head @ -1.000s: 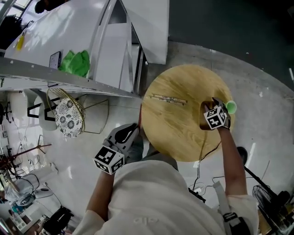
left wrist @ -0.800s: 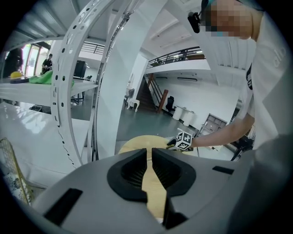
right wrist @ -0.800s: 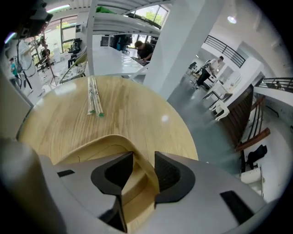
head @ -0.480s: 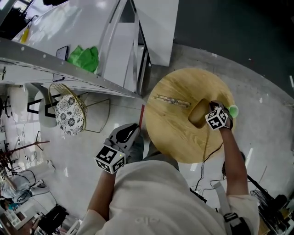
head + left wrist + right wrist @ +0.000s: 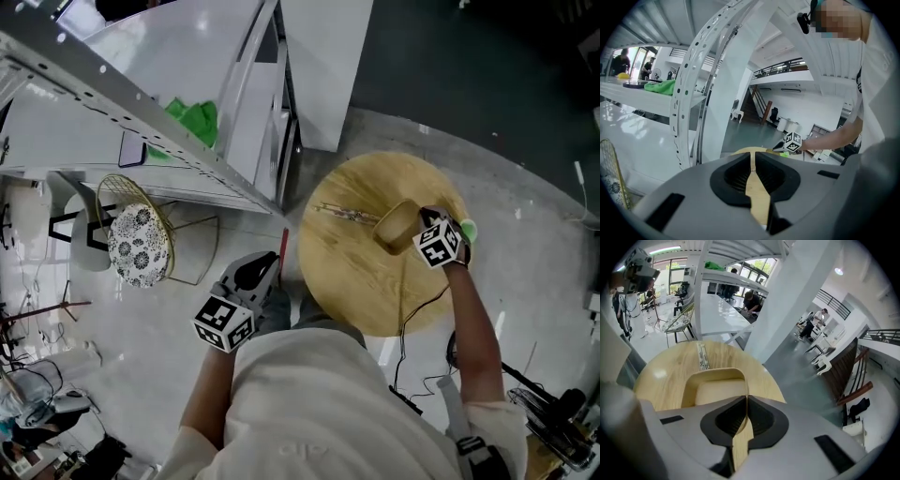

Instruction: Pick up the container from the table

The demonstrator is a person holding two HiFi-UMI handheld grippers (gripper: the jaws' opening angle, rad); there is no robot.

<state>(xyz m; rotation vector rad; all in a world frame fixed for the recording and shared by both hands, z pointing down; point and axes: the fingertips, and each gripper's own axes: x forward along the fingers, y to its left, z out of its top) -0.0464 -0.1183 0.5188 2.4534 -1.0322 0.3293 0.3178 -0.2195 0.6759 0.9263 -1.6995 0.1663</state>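
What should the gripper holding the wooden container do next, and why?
Probably raise it slowly, straight up, gripping firmly. The jaws of the right gripper have just been closing and now pinch one side wall of the container, which looks tilted and hangs close over the round table. Held by only one wall, it might swing or slip if jerked.

Looking down: glossy pale floor [image 5: 112, 347] fills the lower left of my view, darker floor [image 5: 487, 66] at the upper right. A white rack [image 5: 141, 56] crosses the upper left with a green cloth [image 5: 199, 120] on it. A patterned-cushion chair [image 5: 138, 244] sits at left, a round wooden table [image 5: 366, 281] right of centre.
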